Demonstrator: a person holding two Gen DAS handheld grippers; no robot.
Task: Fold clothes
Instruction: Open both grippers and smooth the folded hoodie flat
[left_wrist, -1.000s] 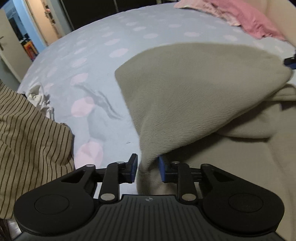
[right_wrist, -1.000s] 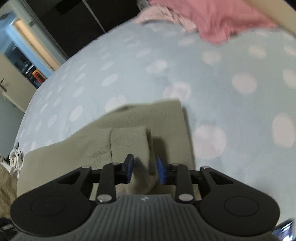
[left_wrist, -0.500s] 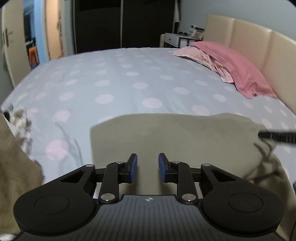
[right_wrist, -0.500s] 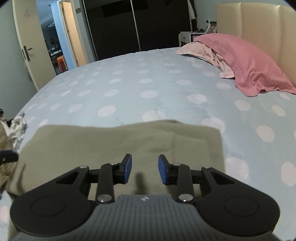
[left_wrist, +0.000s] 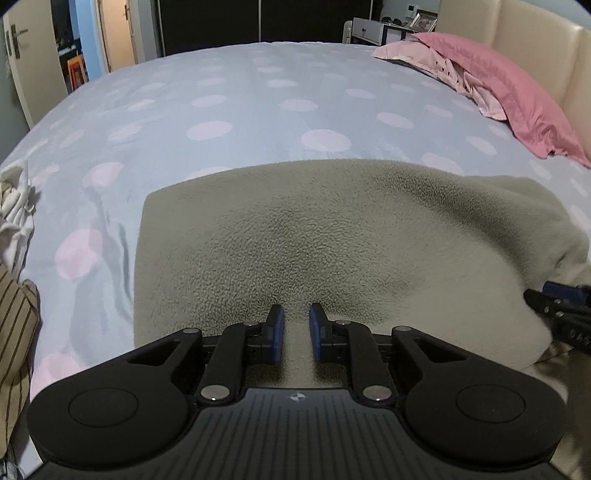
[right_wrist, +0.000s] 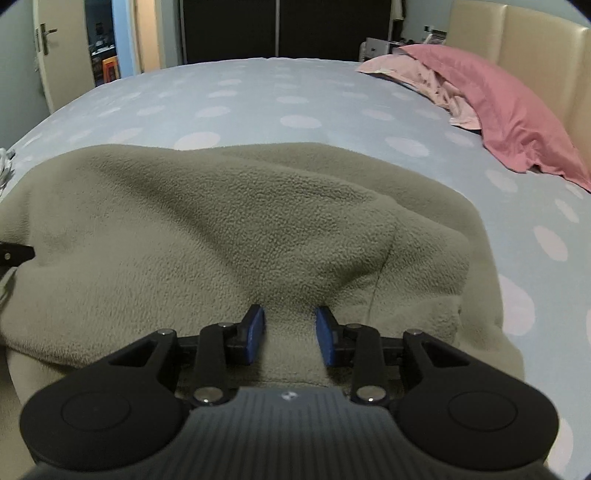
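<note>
While fleece garment (left_wrist: 332, 240) lies doubled mid-frame on bed (left_wrist: 258, 110), we pinch its near edge: left claw (left_wrist: 294, 332) closing, right claw (right_wrist: 290, 334) clenched; further folds likely remain.

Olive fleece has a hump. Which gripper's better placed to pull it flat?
Right, likely. The hump rises just ahead of the right gripper, which pinches the olive fleece edge there. The left gripper, jaws closing on fleece, faces a flat stretch.
</note>
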